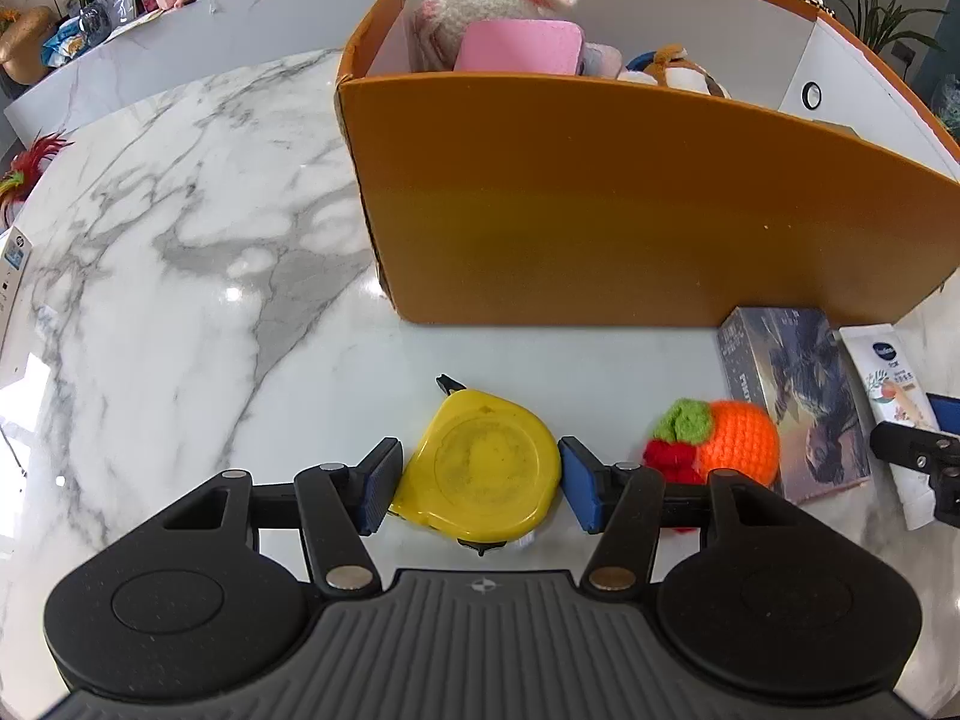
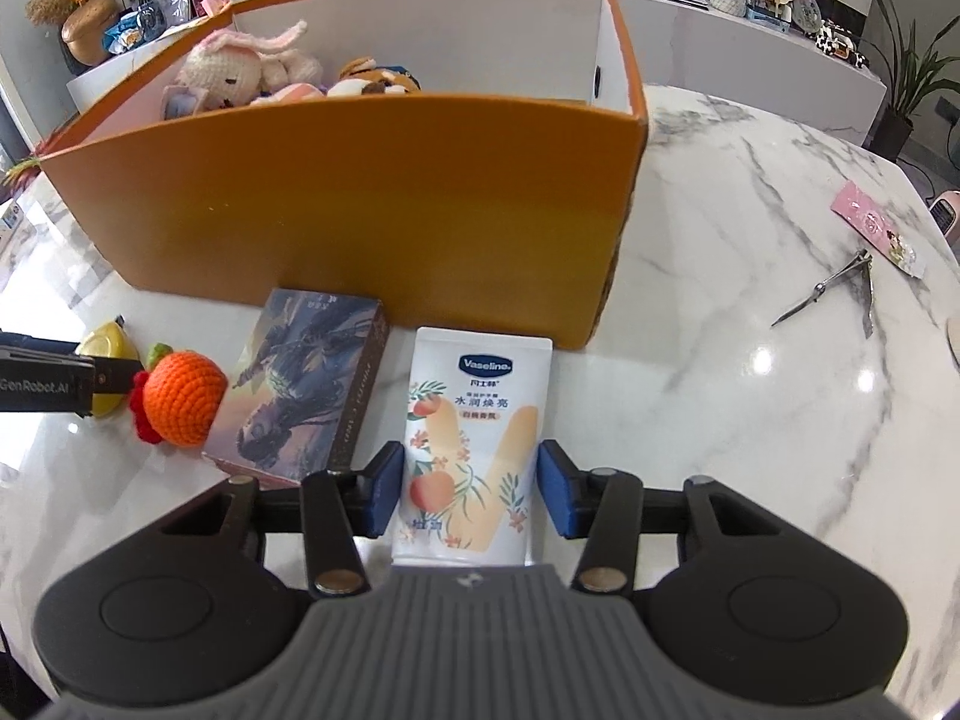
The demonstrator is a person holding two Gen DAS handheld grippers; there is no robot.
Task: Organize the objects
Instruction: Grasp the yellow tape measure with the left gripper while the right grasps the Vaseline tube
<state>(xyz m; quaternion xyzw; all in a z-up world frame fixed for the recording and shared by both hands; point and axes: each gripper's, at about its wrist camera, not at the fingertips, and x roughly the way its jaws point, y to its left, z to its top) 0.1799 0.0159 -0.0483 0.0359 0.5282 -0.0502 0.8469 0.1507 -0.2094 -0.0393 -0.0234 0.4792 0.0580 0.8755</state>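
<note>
On the white marble surface (image 1: 180,252) the left gripper (image 1: 480,480) straddles a yellow tape measure (image 1: 480,468) that lies flat at 6 o'clock in the left wrist view. Its blue pads (image 1: 381,483) sit against the two sides of the case, so the jaws are closed on the tape measure.

At 4 o'clock from it, just beside the right-hand pad, lies a crocheted orange fruit (image 1: 735,438) with a green leaf and red trim. It touches a dark picture box (image 1: 798,396) lying flat further toward 3 o'clock.

The right gripper (image 2: 471,495) straddles a white Vaseline tube (image 2: 474,444) that lies flat at 6 o'clock in the right wrist view, its flat sealed end pointing to 12 o'clock. Its left pad meets the tube's edge and the right pad is at or just off the other edge; I cannot tell whether the jaws press on it.

An open orange box (image 2: 360,204) stands at 12 o'clock in both views, just behind the tube and the picture box. Plush toys (image 2: 240,75) sit inside it toward 11 o'clock. Well apart, at 3 o'clock in the right wrist view, lie nail clippers (image 2: 840,291) and a pink packet (image 2: 870,222).
</note>
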